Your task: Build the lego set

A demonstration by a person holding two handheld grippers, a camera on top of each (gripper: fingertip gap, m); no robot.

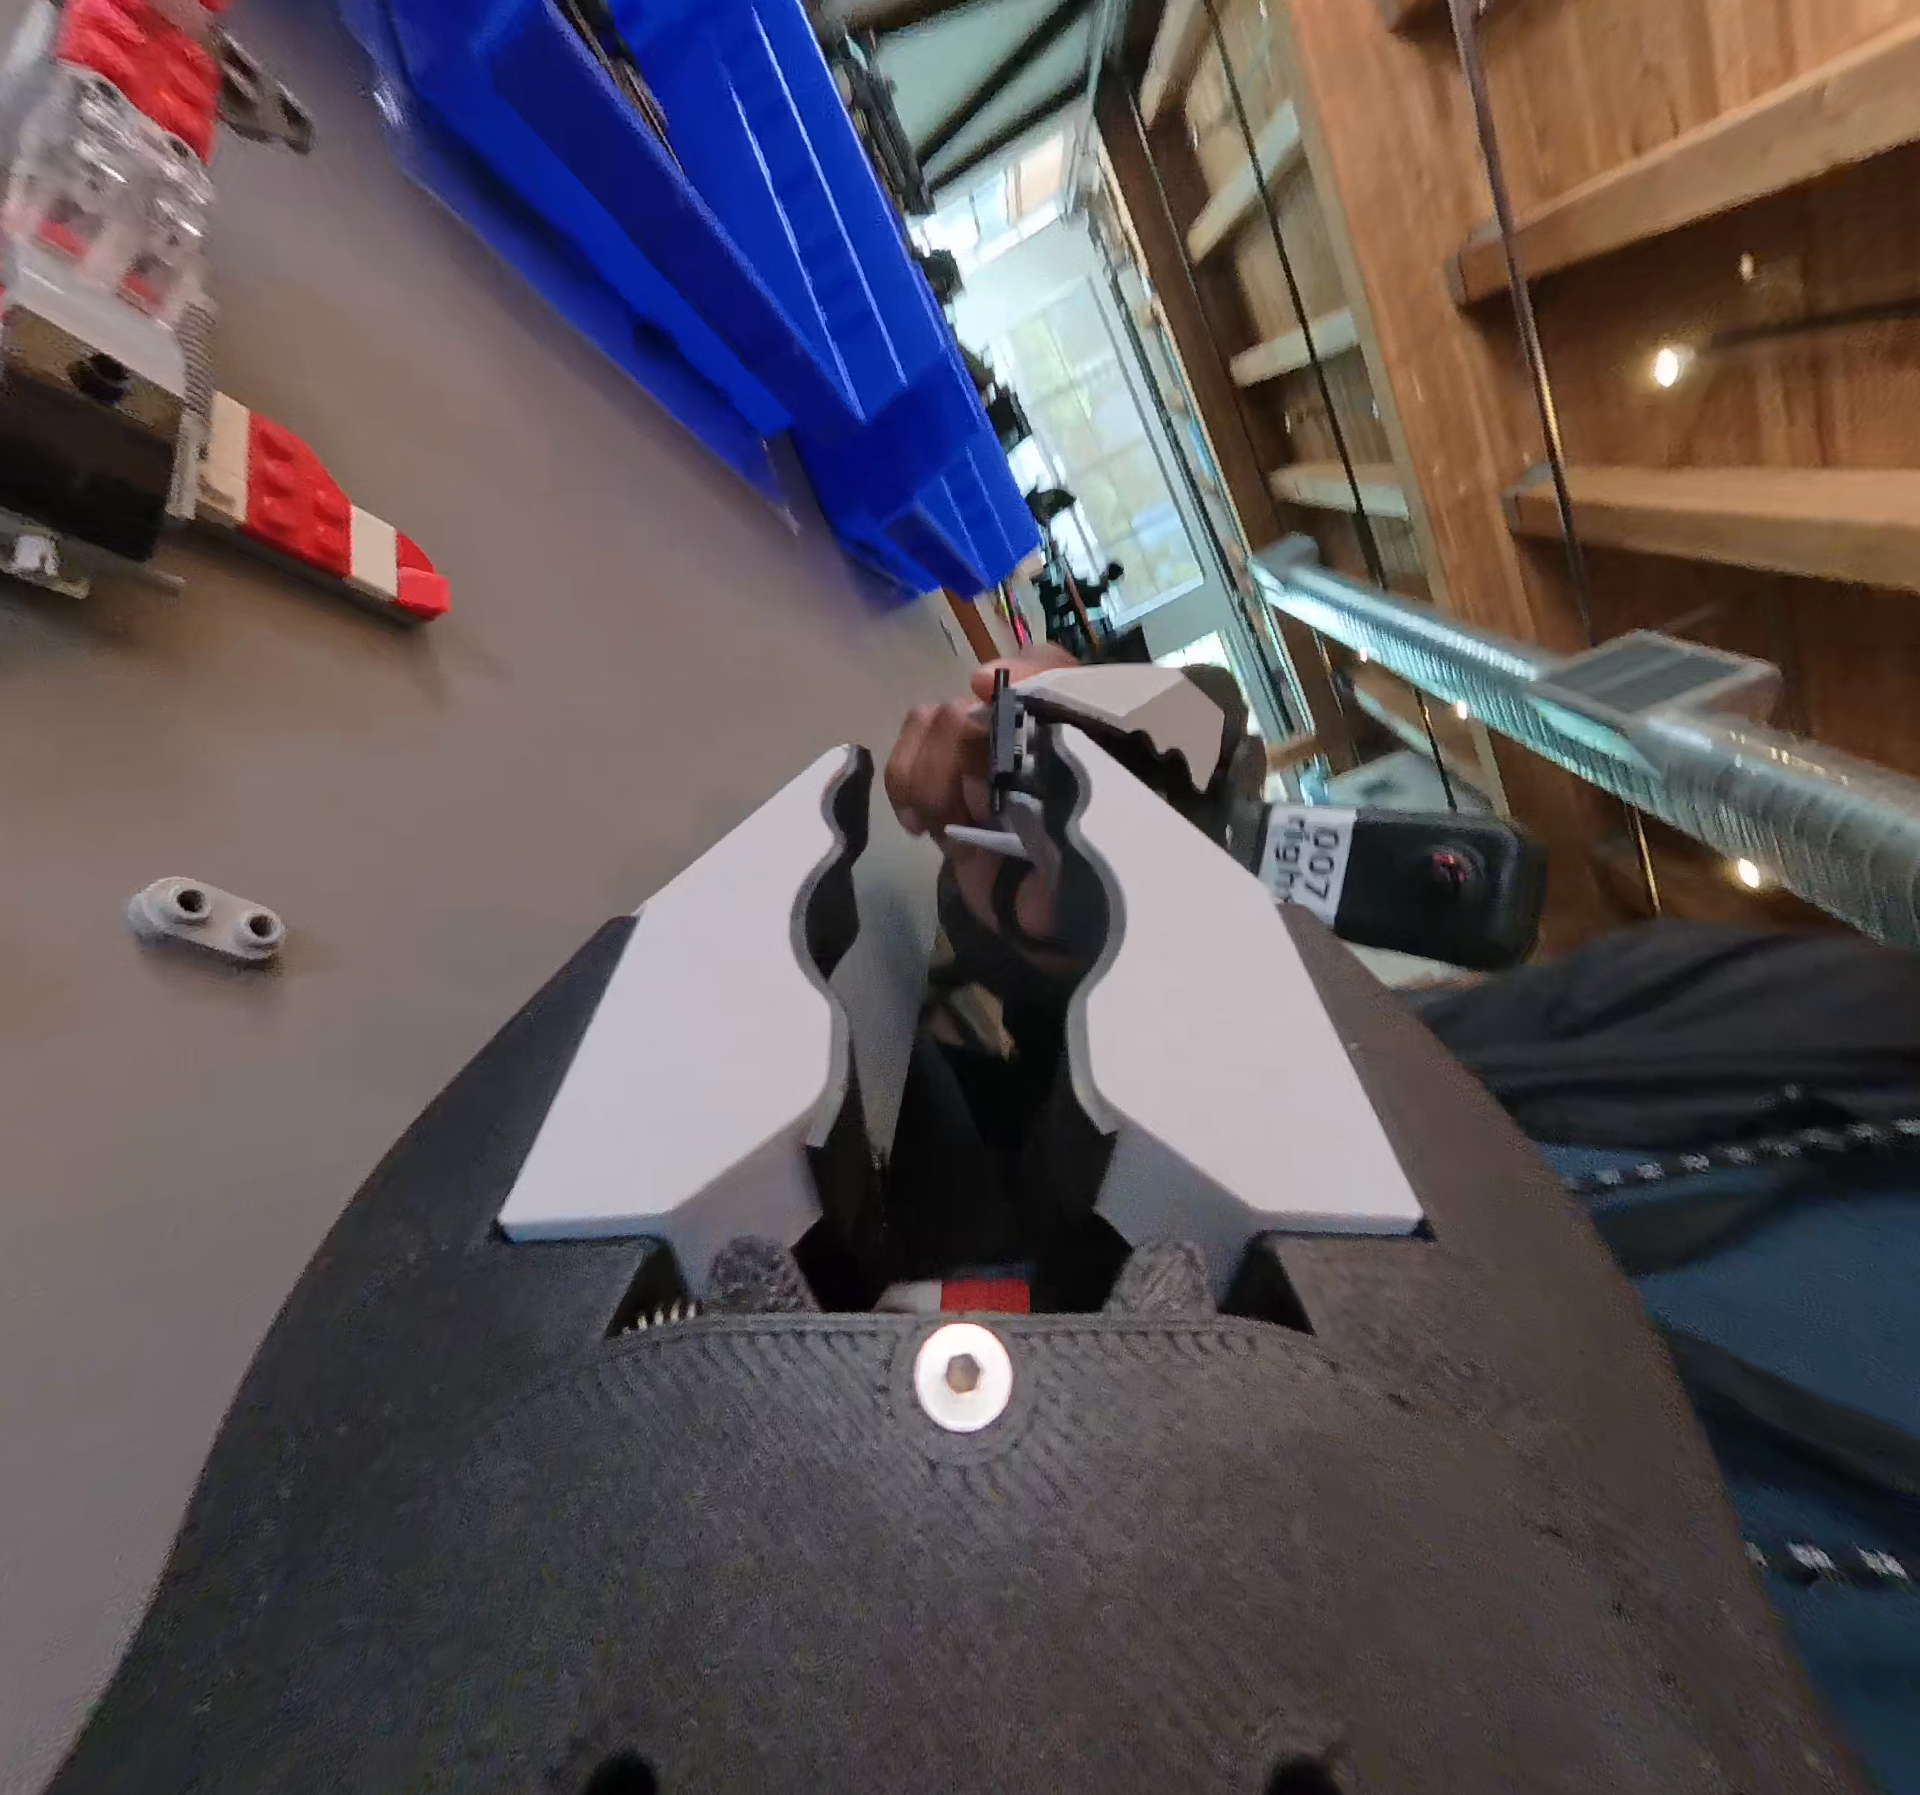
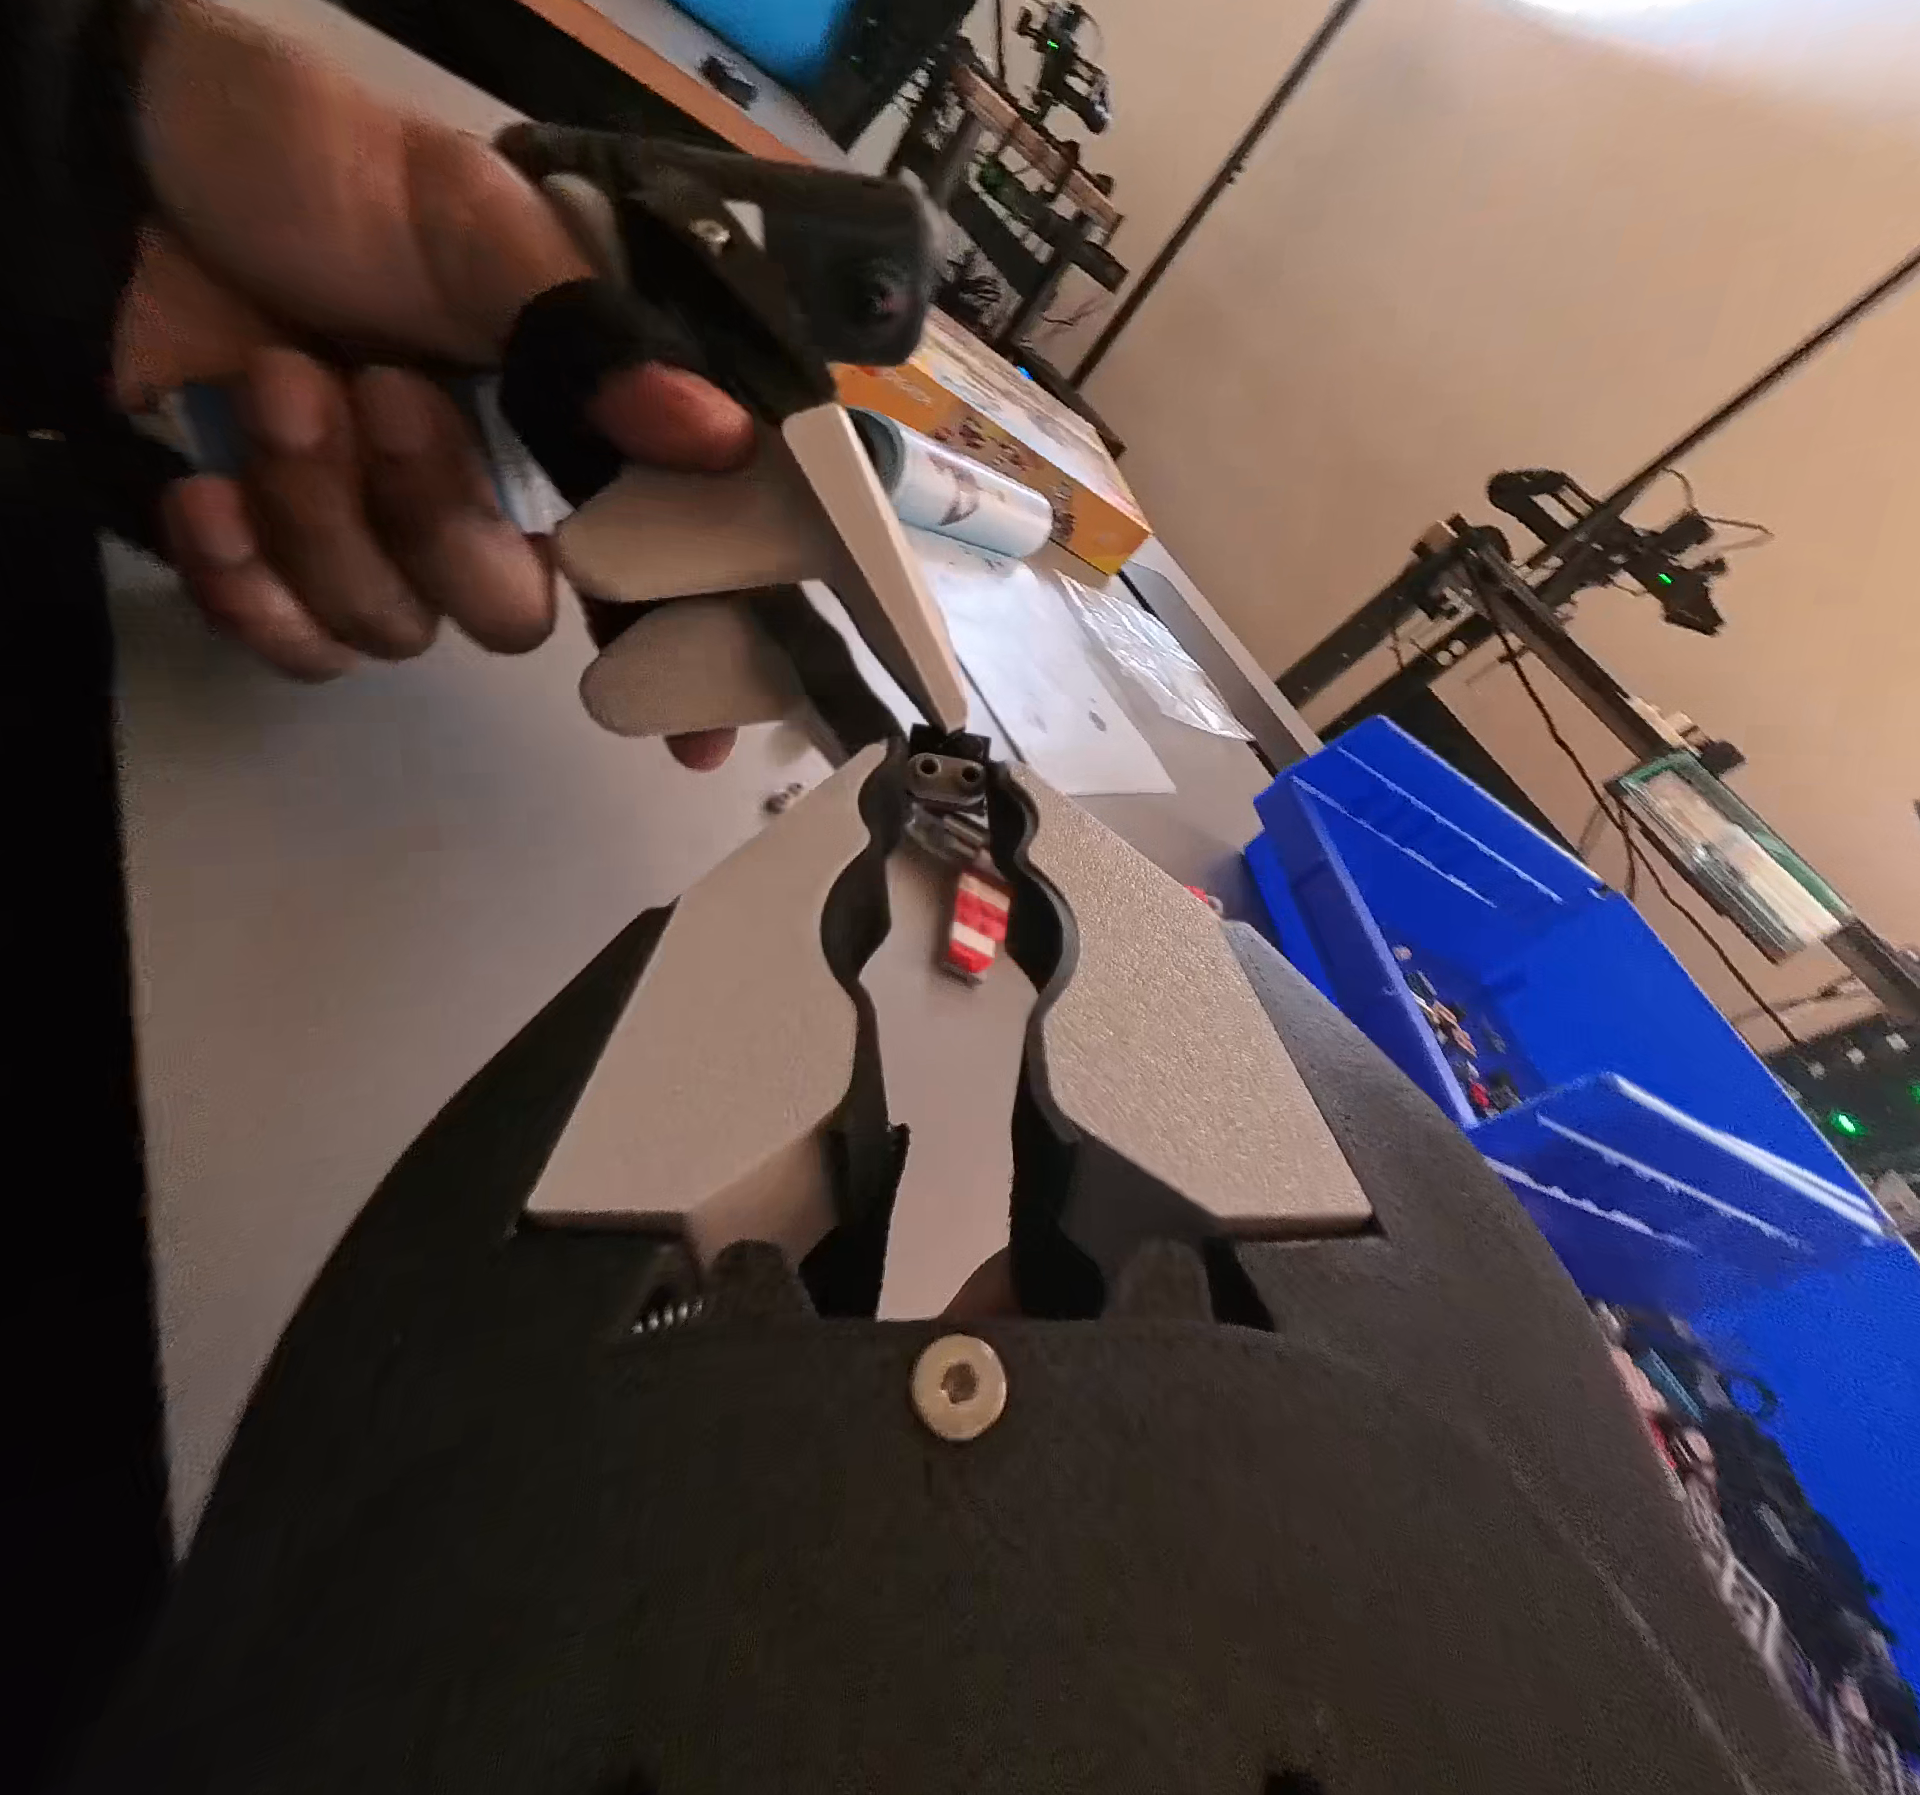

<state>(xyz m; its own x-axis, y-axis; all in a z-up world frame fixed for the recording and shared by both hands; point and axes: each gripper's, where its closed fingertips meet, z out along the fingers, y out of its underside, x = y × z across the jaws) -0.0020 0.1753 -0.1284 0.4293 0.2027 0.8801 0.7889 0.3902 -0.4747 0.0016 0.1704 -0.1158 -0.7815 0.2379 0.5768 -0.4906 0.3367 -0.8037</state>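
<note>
My right gripper [image 2: 940, 771] is shut on a small dark grey Lego piece [image 2: 943, 775] with two holes, held in the air above the table. My left gripper [image 1: 961, 769] is open, and one of its grey fingertips [image 2: 940, 701] touches the top of that piece. In the left wrist view the piece [image 1: 1004, 739] stands just beyond my fingertips, pinched by the right gripper [image 1: 1023, 717]. The red, white and grey Lego model [image 1: 114, 311] with its striped wing [image 1: 312, 509] lies on the table at the left. Part of it shows between the right fingers [image 2: 975, 914].
A loose grey two-hole plate [image 1: 208, 919] lies on the grey table [image 1: 520, 758]. Blue parts bins [image 1: 727, 239] [image 2: 1507, 966] line the table's far side. An orange set box [image 2: 997, 436], an instruction sheet [image 2: 1039, 685] and a plastic bag [image 2: 1153, 644] lie beyond. My left and right fingertips are right by each other.
</note>
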